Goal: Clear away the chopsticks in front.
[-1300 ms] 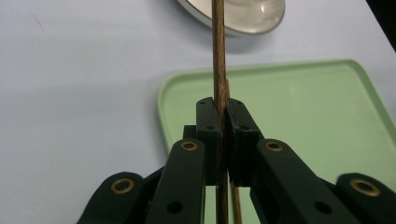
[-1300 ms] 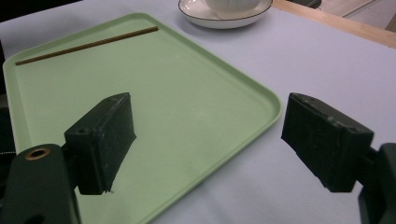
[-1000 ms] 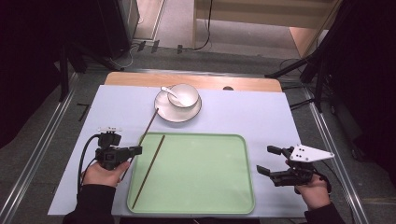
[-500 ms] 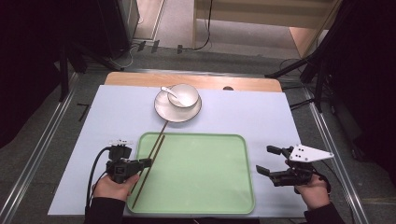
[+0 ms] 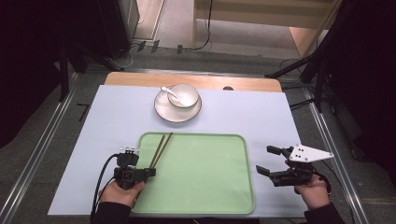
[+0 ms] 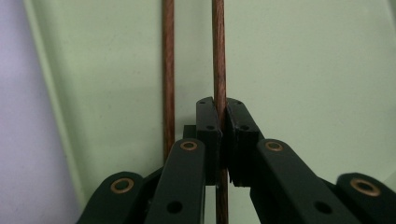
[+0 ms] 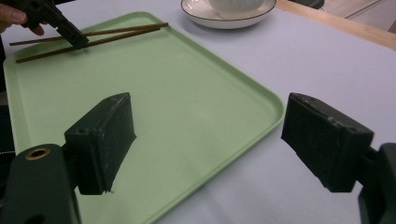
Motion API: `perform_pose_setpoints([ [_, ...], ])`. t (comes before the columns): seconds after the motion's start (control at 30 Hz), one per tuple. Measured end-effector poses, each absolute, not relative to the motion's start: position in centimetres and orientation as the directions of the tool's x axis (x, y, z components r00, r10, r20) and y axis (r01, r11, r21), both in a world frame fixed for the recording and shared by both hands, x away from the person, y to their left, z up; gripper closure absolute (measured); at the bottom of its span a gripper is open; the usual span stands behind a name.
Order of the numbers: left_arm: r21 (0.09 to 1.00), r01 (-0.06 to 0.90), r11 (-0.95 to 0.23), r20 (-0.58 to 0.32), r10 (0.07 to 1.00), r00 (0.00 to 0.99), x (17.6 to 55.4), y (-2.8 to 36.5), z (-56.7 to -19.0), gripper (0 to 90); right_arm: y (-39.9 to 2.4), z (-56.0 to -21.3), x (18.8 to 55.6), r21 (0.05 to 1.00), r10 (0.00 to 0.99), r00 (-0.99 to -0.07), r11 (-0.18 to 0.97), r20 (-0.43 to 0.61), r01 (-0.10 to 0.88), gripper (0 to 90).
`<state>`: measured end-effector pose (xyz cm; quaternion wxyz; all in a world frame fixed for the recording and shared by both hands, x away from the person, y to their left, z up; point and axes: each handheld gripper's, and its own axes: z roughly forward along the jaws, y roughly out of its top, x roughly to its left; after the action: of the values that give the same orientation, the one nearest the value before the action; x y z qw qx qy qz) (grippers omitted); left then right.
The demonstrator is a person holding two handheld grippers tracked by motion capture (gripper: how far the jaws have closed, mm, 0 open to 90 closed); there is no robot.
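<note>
- Two chopsticks (image 6: 218, 56) are lying over the tray (image 5: 210, 186); the left gripper (image 6: 219, 116) is clenching one, the other lying just beside its jaws.
- The right gripper (image 7: 210, 144) is hanging released, tray edge between its jaws.

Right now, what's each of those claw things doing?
Left gripper: closed on one chopstick, over the green tray.
Right gripper: open, holding nothing.

left claw (image 5: 148, 171) clamped tight – right claw (image 5: 264, 161) jaws wide apart

Probably a lab or recording studio, dark tripod stands (image 5: 299, 70), floor cables (image 5: 205, 44), rail-framed table (image 5: 112, 121)
</note>
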<state>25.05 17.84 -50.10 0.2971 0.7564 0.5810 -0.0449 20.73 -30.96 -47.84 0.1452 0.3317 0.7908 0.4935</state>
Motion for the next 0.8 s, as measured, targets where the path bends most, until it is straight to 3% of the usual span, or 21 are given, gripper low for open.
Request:
perform_pose_setpoints([
  [0.57,0.388,0.902,-0.189,-0.336,0.882,0.329,24.92,18.12,-50.09,84.0,-30.93,-47.83,20.71,0.877,0.666,-0.740,0.296,0.094,0.378,17.7],
  [0.8,0.395,0.897,-0.198,-0.358,0.866,0.349,25.10,18.10,-50.19,80.2,-30.93,-47.85,20.72,0.877,0.665,-0.741,0.297,0.095,0.378,17.7],
])
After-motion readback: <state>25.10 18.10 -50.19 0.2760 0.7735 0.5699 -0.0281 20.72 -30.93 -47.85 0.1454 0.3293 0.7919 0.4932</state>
